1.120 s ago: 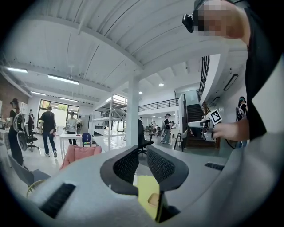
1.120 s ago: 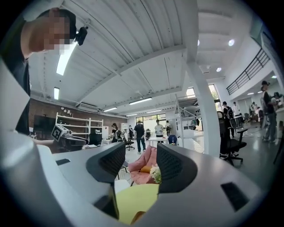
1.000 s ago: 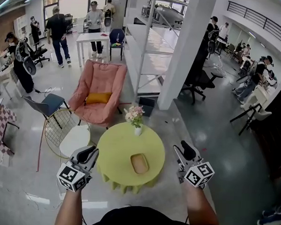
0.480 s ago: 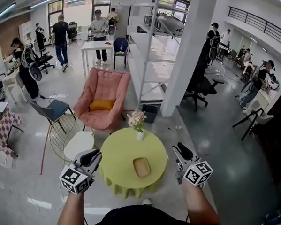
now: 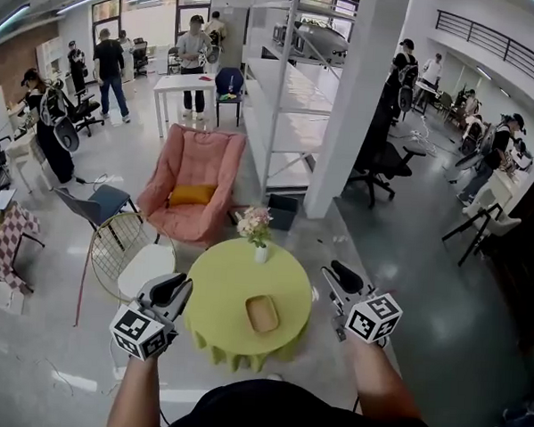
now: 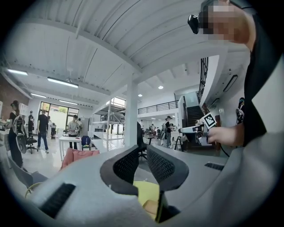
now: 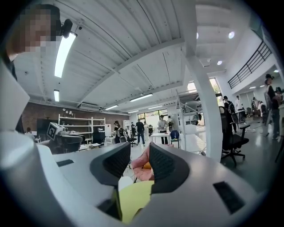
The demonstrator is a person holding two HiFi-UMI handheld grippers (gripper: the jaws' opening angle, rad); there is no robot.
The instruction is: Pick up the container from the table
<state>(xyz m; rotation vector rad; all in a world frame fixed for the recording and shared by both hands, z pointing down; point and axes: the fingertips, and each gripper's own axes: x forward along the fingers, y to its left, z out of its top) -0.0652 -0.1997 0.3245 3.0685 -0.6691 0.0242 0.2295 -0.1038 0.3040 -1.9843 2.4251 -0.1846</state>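
Observation:
A shallow tan container (image 5: 263, 313) lies on the round yellow-green table (image 5: 221, 282), on the side nearest me. Its edge also shows low between the jaws in the left gripper view (image 6: 151, 207). My left gripper (image 5: 176, 285) hovers in the air off the table's left edge, open and empty. Off the table's right edge my right gripper (image 5: 339, 276) is held level. Its jaws have just been closing but still stand apart, with nothing between them. Neither gripper touches the container.
A white vase of flowers (image 5: 255, 227) stands at the table's far edge. Behind it is a pink armchair (image 5: 190, 182), and a wire chair with a white seat (image 5: 139, 262) stands to the left. A white pillar (image 5: 353, 105) and shelving (image 5: 283, 84) rise beyond, and several people stand around the hall.
My left gripper has risen slightly and edged toward the table. The right gripper's jaws look a little narrower. The head view has shifted a bit over the table.

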